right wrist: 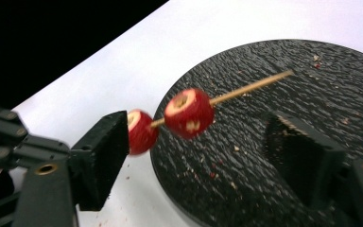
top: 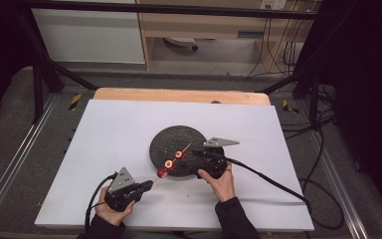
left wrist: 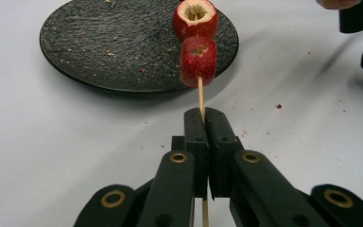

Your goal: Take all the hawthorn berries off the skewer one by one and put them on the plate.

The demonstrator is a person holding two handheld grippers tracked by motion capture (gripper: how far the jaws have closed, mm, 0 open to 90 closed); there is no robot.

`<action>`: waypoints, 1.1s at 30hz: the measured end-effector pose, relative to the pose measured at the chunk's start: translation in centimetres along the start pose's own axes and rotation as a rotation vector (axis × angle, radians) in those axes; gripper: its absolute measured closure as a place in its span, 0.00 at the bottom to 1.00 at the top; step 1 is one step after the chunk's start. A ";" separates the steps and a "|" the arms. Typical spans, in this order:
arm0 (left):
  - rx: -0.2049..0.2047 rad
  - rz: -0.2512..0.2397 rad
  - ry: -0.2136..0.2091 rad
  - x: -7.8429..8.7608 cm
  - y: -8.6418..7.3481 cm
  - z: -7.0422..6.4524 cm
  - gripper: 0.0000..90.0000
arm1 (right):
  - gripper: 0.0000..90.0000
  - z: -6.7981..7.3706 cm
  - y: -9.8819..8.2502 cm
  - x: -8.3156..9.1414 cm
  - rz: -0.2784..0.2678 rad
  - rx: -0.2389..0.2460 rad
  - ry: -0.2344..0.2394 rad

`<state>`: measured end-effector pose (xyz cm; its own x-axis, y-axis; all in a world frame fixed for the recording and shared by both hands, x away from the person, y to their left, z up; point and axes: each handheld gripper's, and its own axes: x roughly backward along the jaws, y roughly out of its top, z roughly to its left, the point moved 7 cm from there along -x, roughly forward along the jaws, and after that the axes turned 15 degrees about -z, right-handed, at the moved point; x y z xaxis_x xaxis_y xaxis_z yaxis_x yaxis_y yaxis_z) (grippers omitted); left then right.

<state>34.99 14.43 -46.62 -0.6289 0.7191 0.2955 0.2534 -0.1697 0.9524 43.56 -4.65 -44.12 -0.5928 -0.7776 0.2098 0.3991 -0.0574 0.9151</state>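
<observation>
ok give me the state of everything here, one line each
Skewer: clamped at its bare end, held over the plate's edge.
Two red fruit pieces: threaded on the skewer, cored.
Black plate: flat on the table, crumbs only.
Left gripper: shut on the skewer.
Right gripper: open, fingers either side of the fruit.

Red fruit pieces (left wrist: 198,60), tan skewer (left wrist: 201,97), black textured plate (left wrist: 99,52), white table (top: 119,129).
</observation>
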 end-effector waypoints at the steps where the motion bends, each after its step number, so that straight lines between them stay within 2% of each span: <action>1: 0.000 -0.002 -0.001 0.0 0.0 -0.1 0.98 | 0.31 0.0 0.0 -0.2 0.002 -0.005 0.000; 4: -0.002 -0.008 -0.005 0.0 0.1 -0.2 0.98 | 0.37 0.1 -0.1 -0.9 0.003 -0.022 0.008; 14: -0.008 -0.010 -0.015 0.0 0.2 -0.6 0.98 | 0.56 0.1 -0.2 -1.2 0.005 -0.066 0.033; 33: -0.019 -0.027 -0.017 0.1 0.4 -0.7 0.98 | 0.69 0.3 0.9 -0.9 -0.017 -0.130 0.061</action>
<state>34.49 13.94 -46.17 -0.6224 0.7351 0.2688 0.2224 -0.1631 0.9612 44.25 -3.82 -43.43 -0.5582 -0.8122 0.1695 0.4787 -0.1485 0.8653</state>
